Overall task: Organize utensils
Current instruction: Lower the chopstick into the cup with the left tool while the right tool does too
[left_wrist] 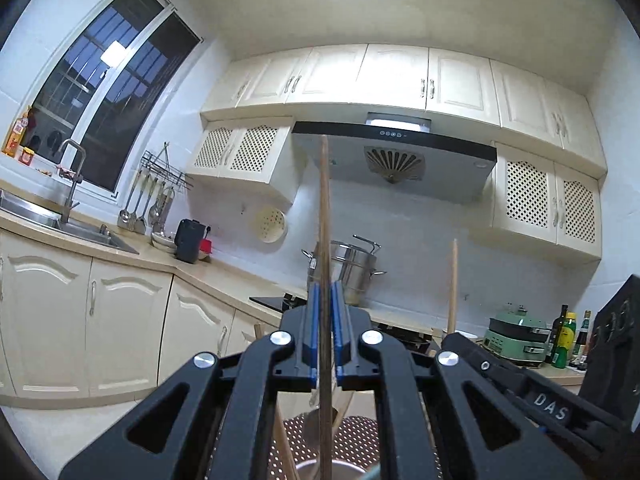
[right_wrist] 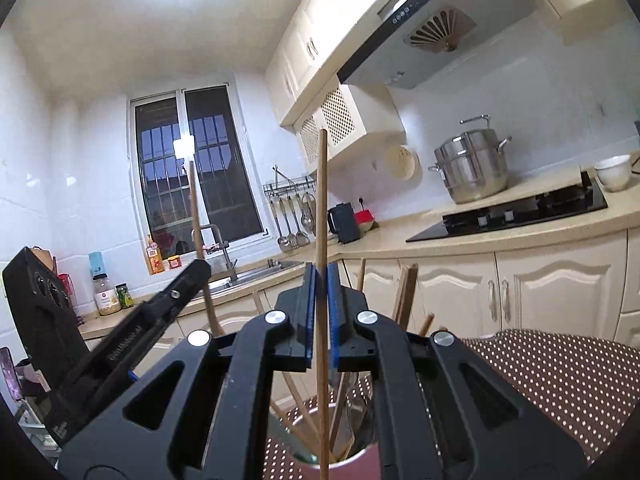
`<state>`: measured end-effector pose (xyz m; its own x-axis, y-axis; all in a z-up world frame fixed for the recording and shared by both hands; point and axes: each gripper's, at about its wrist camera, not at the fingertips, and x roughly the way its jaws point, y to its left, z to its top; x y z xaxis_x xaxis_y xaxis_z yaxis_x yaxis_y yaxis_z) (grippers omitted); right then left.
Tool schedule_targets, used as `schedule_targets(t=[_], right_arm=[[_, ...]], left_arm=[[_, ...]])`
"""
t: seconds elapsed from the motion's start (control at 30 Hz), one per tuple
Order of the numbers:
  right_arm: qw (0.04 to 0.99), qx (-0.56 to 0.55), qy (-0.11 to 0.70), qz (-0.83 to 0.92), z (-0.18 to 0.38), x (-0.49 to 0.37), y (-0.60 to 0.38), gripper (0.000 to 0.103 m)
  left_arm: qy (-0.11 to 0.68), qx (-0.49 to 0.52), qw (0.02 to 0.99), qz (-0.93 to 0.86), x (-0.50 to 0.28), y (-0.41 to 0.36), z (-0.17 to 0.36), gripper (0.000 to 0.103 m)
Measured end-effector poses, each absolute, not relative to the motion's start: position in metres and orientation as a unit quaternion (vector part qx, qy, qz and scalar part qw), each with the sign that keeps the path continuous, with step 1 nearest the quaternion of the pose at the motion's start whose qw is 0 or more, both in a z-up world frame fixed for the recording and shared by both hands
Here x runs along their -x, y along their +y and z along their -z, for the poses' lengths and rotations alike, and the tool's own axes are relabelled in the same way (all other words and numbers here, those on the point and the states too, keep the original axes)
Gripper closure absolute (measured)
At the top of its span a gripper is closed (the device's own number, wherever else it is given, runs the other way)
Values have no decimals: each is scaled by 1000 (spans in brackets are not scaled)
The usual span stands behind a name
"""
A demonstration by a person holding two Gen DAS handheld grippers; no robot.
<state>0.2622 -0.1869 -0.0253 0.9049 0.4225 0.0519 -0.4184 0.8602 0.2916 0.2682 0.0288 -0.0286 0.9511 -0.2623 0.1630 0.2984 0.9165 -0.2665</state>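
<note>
My left gripper (left_wrist: 326, 292) is shut on a thin wooden chopstick (left_wrist: 324, 200) that stands upright through its blue pads. My right gripper (right_wrist: 320, 276) is shut on a second upright chopstick (right_wrist: 322, 200). Each gripper shows in the other's view: the right gripper (left_wrist: 520, 380) with its chopstick (left_wrist: 453, 280), and the left gripper (right_wrist: 160, 312) with its chopstick (right_wrist: 196, 216). Below both sits a metal utensil cup (right_wrist: 298, 432) with several chopsticks and a spoon, resting on a brown dotted cloth (right_wrist: 560, 380). The cup's rim (left_wrist: 348, 470) is barely visible under the left gripper.
A kitchen counter runs along the wall with a sink (left_wrist: 80, 232), black kettle (left_wrist: 187, 240), steel steamer pot (right_wrist: 472, 168), black hob (right_wrist: 520, 212) and white bowl (right_wrist: 612, 172). Ladles hang on a rail (left_wrist: 160, 184). A green appliance (left_wrist: 516, 336) and bottles (left_wrist: 564, 336) stand at right.
</note>
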Motion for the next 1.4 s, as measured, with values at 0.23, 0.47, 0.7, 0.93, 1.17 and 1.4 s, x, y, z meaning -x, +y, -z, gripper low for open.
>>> schedule_targets(t=[0.23,0.47,0.7,0.93,1.17,1.4], right_arm=[[967,-138,-11,-213,29,-272,-180,97],[969,-132,-19,-208,35,-276,-176,97],[970,-125,-8,-209,43,-280,-174,97],[972,-114,5,-207,46,-273,-169,97],[976,-93,20,-198,46,-262,-161,97],[978,-83,47,-185,50,-251,-158,97]], left_arm=[[-82,127,980,129,-281,22,36,97],[-69,124,980,141,-295,14,43,97],[-39,118,981,150,-299,15,58,97],[-15,104,981,161,-290,15,60,96],[9,93,982,164,-283,17,56,73],[27,87,985,147,-268,22,42,60]])
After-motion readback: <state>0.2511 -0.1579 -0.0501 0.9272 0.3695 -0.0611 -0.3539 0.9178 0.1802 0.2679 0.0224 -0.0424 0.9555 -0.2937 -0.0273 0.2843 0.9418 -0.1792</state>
